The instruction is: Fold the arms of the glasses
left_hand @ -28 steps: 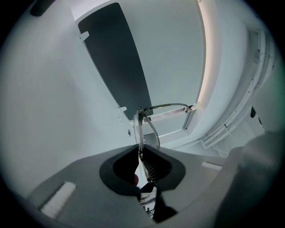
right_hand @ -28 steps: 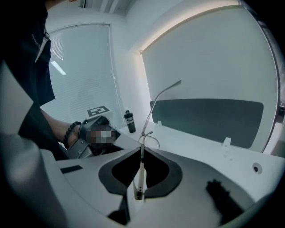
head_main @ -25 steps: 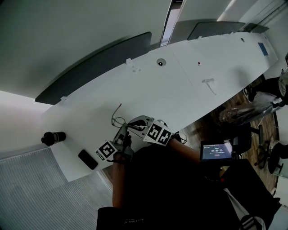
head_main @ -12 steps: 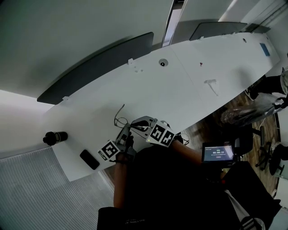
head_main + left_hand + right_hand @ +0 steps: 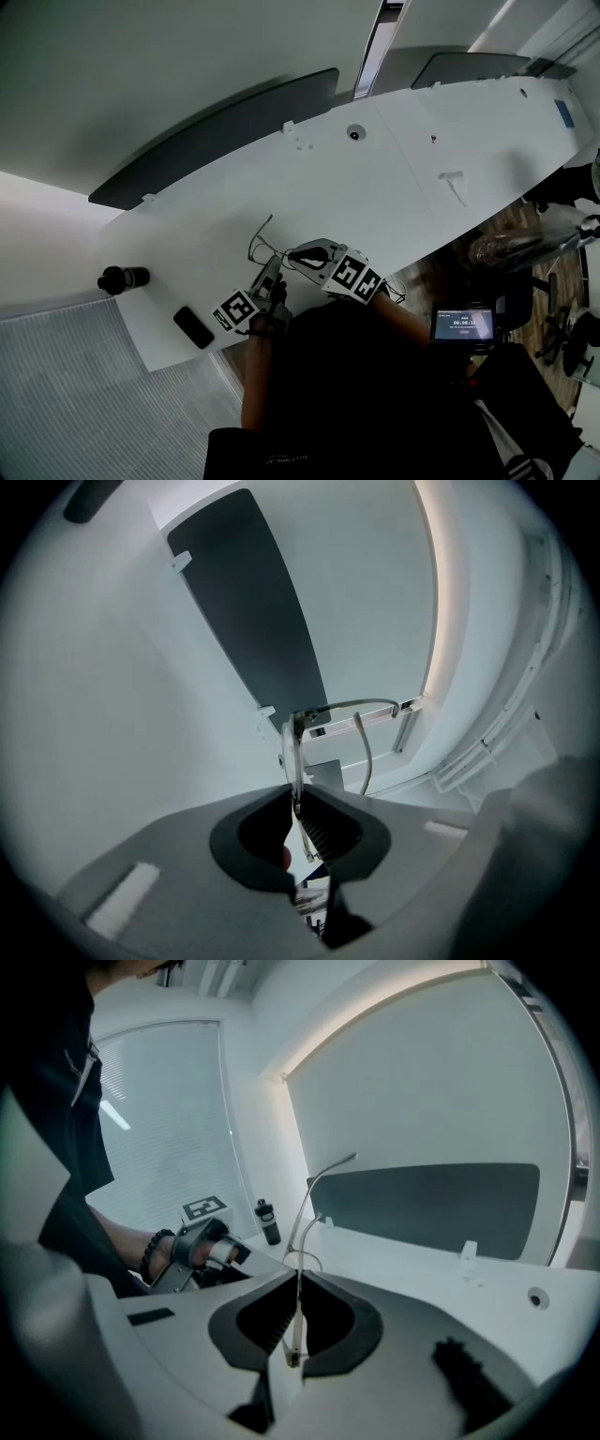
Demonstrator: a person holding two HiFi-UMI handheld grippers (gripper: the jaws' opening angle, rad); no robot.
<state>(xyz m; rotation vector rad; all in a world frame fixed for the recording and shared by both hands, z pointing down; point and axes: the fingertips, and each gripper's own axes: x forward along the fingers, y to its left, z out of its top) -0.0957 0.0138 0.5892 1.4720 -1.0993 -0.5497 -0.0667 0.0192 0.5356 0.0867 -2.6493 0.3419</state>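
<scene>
By the near edge of the white table [image 5: 403, 187], the left gripper [image 5: 296, 789] clamps the glasses [image 5: 297, 733] by their front. The right gripper [image 5: 298, 1277] is closing its jaws on one thin arm [image 5: 297, 1316], clear only in its own view.

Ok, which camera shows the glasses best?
The left gripper view: the glasses fill its centre, lens and both arms visible, held in the left claw. The right gripper view shows mainly one thin arm in the closing right claw. The head view shows them tiny.
</scene>
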